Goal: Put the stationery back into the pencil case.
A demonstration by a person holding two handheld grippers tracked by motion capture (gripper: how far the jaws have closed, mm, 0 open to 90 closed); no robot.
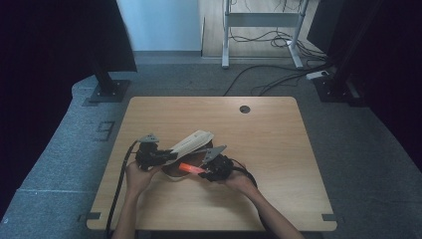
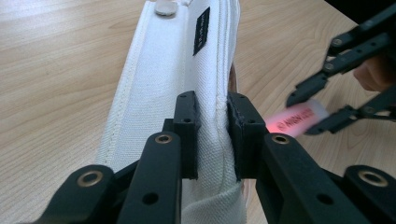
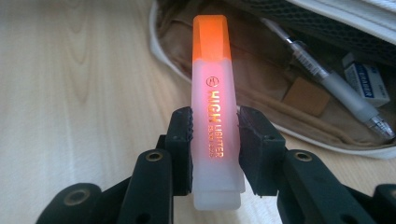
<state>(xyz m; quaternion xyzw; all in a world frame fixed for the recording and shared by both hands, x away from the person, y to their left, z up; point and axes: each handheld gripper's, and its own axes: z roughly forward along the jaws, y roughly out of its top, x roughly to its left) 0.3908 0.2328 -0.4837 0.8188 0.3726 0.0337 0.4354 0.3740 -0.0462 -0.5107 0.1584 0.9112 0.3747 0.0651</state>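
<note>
Wooden table [image 1: 278,149], clear pen [image 3: 327,79], white eraser [image 3: 366,84], desk frame [image 1: 261,30], floor cables [image 1: 278,74]

The high view is dim and murky: dark curtains swallow both sides, and the brightest patch is the pale wall at the top. The table [image 1: 268,144] takes soft, even light with faint shadows, and its edges bow slightly from the wide lens. The two gripper views are brighter. In the left gripper view the white pouch [image 2: 159,93] is sharp near the jaws and softer farther off. In the right gripper view the highlighter [image 3: 212,93] glows orange, nearly overexposed; the wood at left washes out.
</note>
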